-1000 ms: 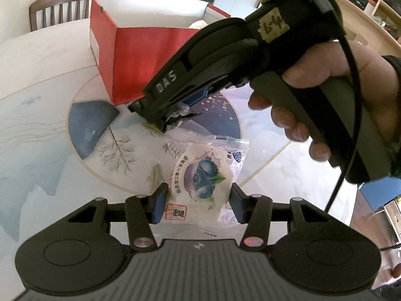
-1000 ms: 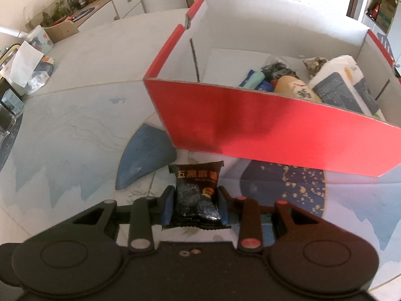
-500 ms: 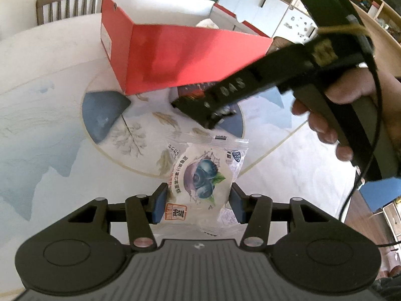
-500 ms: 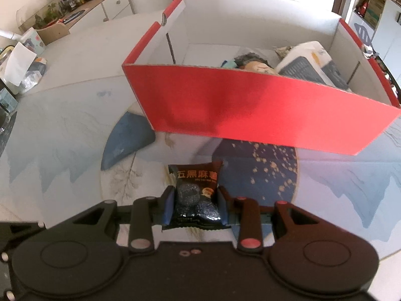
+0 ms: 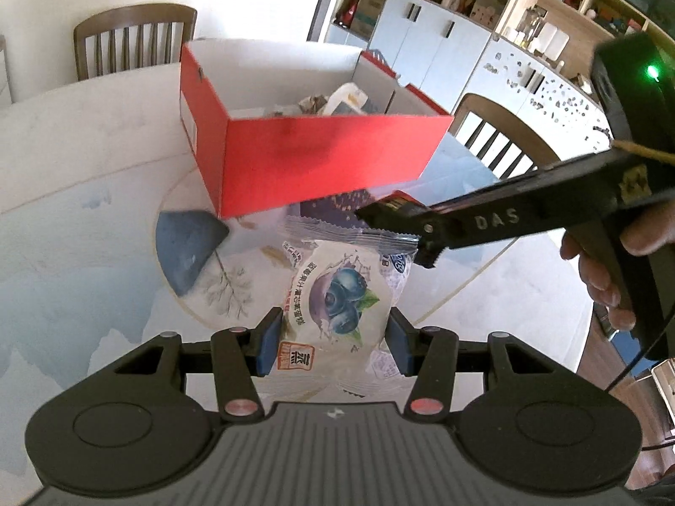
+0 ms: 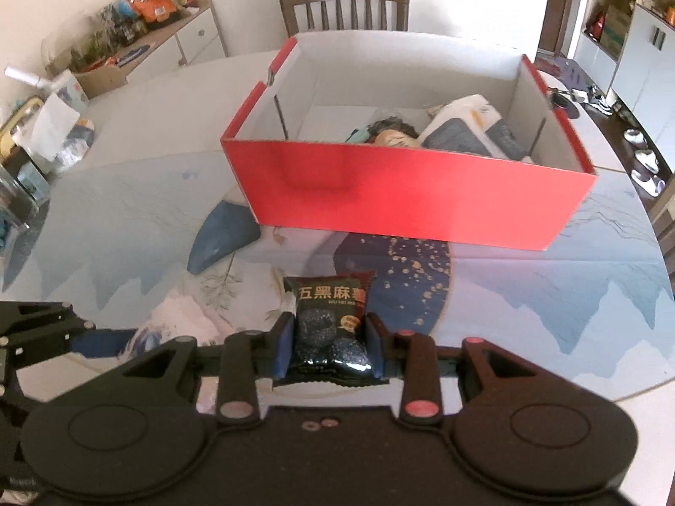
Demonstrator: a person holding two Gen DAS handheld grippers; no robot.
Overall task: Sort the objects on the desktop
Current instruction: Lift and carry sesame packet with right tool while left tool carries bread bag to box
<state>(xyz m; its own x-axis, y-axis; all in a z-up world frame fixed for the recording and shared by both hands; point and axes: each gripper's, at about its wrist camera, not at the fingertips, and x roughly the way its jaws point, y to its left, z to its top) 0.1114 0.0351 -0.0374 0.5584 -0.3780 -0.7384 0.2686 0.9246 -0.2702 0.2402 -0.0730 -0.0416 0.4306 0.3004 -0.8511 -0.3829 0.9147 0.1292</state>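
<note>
In the left wrist view my left gripper is shut on a white snack packet with a blueberry picture, held above the patterned table. In the right wrist view my right gripper is shut on a small black snack packet. An open red cardboard box stands beyond both grippers and holds several items. From the left wrist view the right gripper reaches in from the right, in a person's hand, between the white packet and the box. The left gripper's frame shows at the left edge of the right wrist view.
A white bag and other packets lie in the box's right half. Wooden chairs stand behind and to the right of the round table. Tissue and clutter sit at the table's far left. Cabinets line the walls.
Both grippers have risen with their packets, so more of the box's inside shows. In the left wrist view the right gripper has drawn off to the right, uncovering the box front.
</note>
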